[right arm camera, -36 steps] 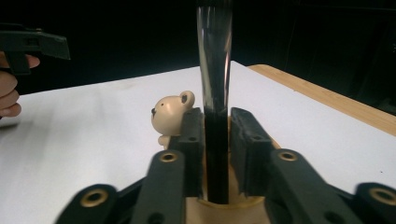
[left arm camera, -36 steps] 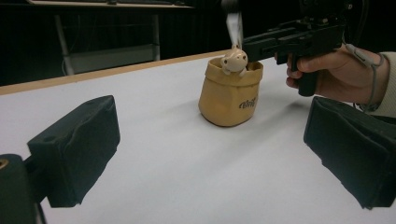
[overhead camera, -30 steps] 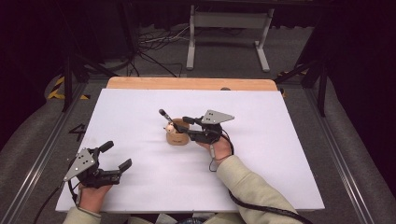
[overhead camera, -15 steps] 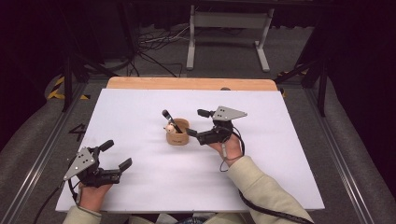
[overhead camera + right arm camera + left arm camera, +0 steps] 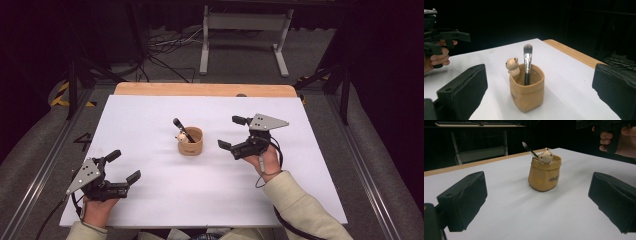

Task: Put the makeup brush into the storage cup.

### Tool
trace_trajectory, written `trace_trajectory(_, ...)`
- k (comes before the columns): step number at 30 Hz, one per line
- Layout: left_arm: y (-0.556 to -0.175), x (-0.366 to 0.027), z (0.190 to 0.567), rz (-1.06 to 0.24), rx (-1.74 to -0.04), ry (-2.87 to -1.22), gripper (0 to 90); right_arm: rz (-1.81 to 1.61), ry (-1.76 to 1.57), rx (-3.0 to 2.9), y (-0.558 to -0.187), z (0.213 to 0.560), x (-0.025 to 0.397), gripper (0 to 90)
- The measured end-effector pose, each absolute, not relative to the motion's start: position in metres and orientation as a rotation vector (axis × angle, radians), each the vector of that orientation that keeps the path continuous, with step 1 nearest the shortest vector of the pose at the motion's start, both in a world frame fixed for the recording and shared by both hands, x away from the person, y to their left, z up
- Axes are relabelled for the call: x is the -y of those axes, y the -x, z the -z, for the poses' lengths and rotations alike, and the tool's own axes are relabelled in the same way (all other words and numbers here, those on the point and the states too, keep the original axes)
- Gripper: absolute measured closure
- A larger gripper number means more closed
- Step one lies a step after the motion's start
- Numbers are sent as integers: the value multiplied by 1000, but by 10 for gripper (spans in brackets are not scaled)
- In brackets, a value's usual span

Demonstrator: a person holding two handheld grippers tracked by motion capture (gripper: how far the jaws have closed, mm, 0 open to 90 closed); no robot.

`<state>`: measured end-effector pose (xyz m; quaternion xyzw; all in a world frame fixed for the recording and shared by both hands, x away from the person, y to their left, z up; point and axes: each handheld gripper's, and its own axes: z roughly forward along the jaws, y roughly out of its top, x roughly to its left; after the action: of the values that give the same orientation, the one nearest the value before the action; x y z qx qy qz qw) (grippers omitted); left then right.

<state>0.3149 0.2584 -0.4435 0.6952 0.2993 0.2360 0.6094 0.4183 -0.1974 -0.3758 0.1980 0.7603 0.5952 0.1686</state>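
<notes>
At the near left corner of the white table, the left gripper rests low in the person's hand, its jaws spread wide with nothing between them. In the left gripper view its two black pads frame the scene from either side, pointing toward the middle of the table.

In the middle of the table stands a small tan pot, shaped like a soft sack with rolled edges. A little bear figure sits on its rim, and a makeup brush stands inside, leaning with its bristles up. The pot stands upright, touched by neither gripper.

Just to the right of the pot, and apart from it, the right gripper hovers in the person's right hand, its jaws wide and holding nothing. In the right gripper view the pot sits between its pads, farther off.
</notes>
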Motion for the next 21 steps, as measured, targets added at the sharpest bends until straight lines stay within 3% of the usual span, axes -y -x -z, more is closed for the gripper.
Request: trace_trajectory(21, -313, -258, 438, -560, -651, -1634, 15, -1584, -538, -2135, -377, 369, 266, 0)
